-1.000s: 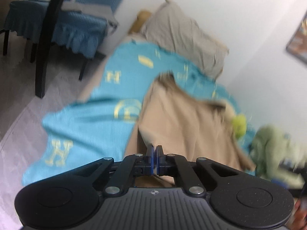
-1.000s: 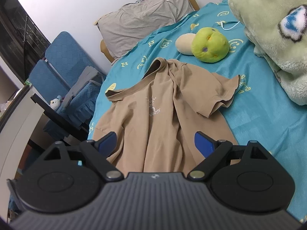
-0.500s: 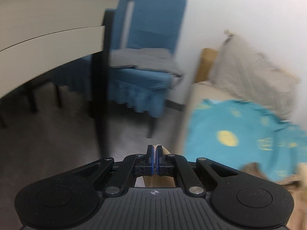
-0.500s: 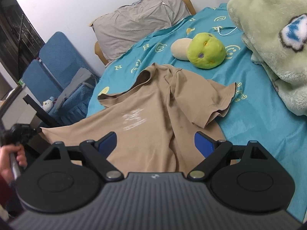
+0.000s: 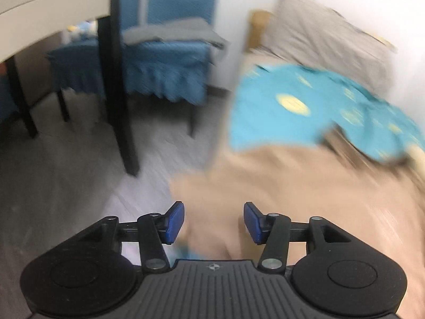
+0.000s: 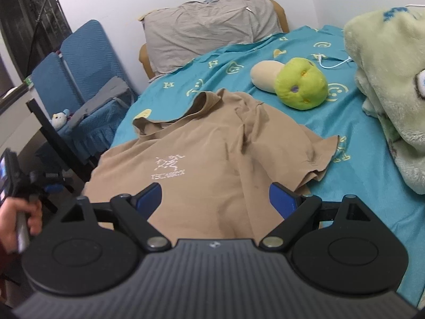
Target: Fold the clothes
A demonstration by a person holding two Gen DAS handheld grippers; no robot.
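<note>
The tan T-shirt [image 6: 212, 154] lies spread on the teal bedsheet [image 6: 366, 164], chest logo up, collar pointing toward the grey pillow [image 6: 209, 26] at the head of the bed. One short sleeve is crumpled on the side of the shirt nearest the pale green plush blanket [image 6: 393, 79]. Just beyond the shirt's shoulder sits a green plush toy [image 6: 300, 85], touching a beige plush [image 6: 265, 74] beside it. The right gripper [image 6: 215, 199] hovers over the shirt's lower part, blue pads wide apart, nothing between them. Off the shirt's far edge, toward the blue chairs [image 6: 79, 61], a hand [image 6: 18, 223] grips the handle of the left gripper [image 5: 213, 222]. Its own view is blurred, but the fingers stand clearly apart and hold nothing, with the shirt's edge [image 5: 305, 194] hanging right ahead of them over the bedside and the grey floor [image 5: 66, 180] below.
</note>
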